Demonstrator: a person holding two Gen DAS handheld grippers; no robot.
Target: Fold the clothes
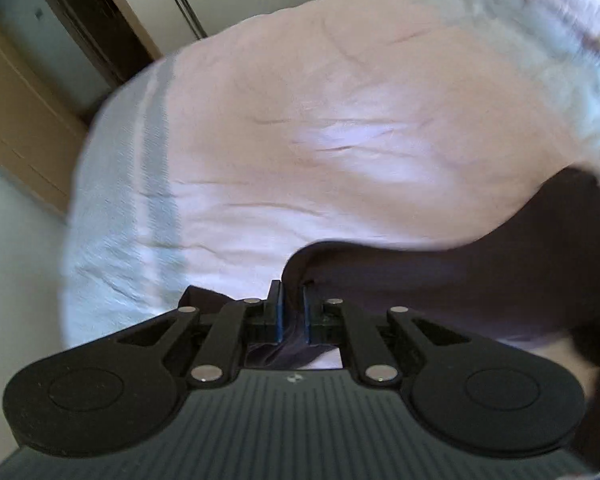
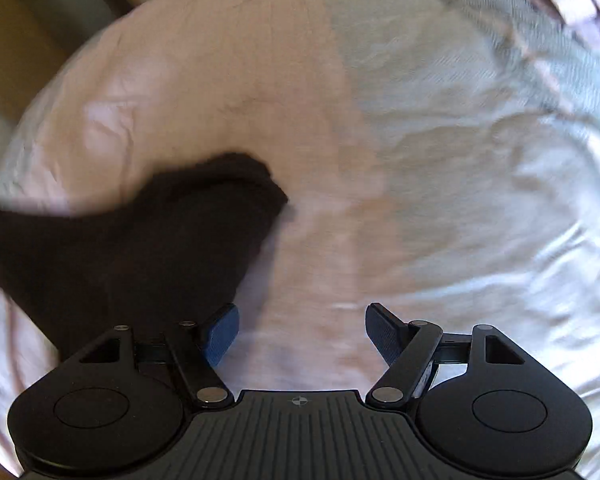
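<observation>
Dark, soft fabric is pinched between the blue pads of my left gripper [image 1: 291,308], whose jaws are drawn narrow around an edge of the dark garment [image 1: 480,264]. From that pinch the cloth runs away toward the right of the left wrist frame, rising to a blunt end at the right edge, so its long axis lies roughly left to right across the pale pink bedsheet [image 1: 300,120]. My right gripper [image 2: 302,330] hangs spread wide over the bed with nothing between its pads. In the right wrist frame the garment fills the left half, its rounded end reaching toward the frame's centre and its lower part lying just beside and partly behind my left finger. So the free end sits to the left of my right gripper and close to it. I judge the next move depends on shifting that open gripper leftward to catch the loose end; motion blur hides the cloth's finer edges.
</observation>
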